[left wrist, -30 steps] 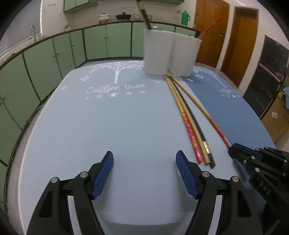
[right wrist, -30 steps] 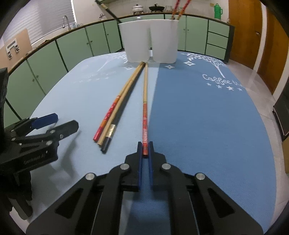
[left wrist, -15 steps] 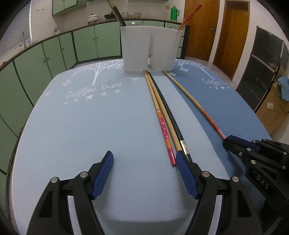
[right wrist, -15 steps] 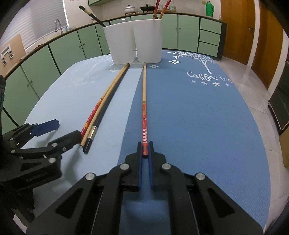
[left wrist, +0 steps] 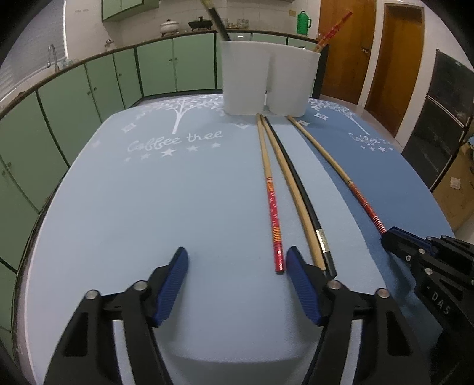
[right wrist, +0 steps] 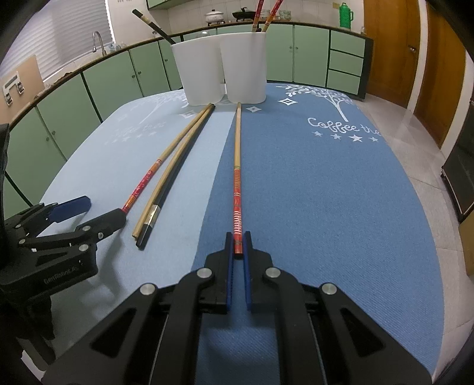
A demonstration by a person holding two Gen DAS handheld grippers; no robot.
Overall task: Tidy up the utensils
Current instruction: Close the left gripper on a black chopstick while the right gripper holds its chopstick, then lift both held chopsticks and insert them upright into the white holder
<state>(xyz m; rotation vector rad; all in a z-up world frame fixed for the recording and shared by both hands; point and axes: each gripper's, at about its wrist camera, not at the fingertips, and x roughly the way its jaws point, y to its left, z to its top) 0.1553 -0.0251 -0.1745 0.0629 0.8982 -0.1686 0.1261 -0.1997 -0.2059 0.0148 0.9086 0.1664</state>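
Blue mats cover the table: a pale mat [left wrist: 148,207] under your left gripper [left wrist: 237,263] and a darker mat [right wrist: 326,192] under your right gripper [right wrist: 238,240].

Your right jaws are closed on the red end of a long chopstick [right wrist: 237,165], which lies along the seam between the mats and points at the right-hand white cup [right wrist: 244,68].

Your left jaws stand apart and have just been closing; only bare mat lies between them. Three chopsticks lie just beside the right finger [left wrist: 302,284]: a red-ended stick [left wrist: 272,213] whose tip sits against that finger's inner edge, a plain stick [left wrist: 293,189] and a black stick [left wrist: 305,195] with a metal band, whose near ends that finger partly covers. Their far tips reach the base of the left-hand cup [right wrist: 198,74].

One black stick [right wrist: 154,25] leans out of the left cup; two red-patterned sticks [right wrist: 263,14] stand in the right cup. How deep they sit is hidden by the cup walls.

Green cabinets [left wrist: 89,91], a tap [right wrist: 97,41], pots [right wrist: 214,16] and a green flask [right wrist: 346,14] line the counter behind; wooden doors [left wrist: 394,59] stand to the right. The frame corners are black and cut off the table edges.
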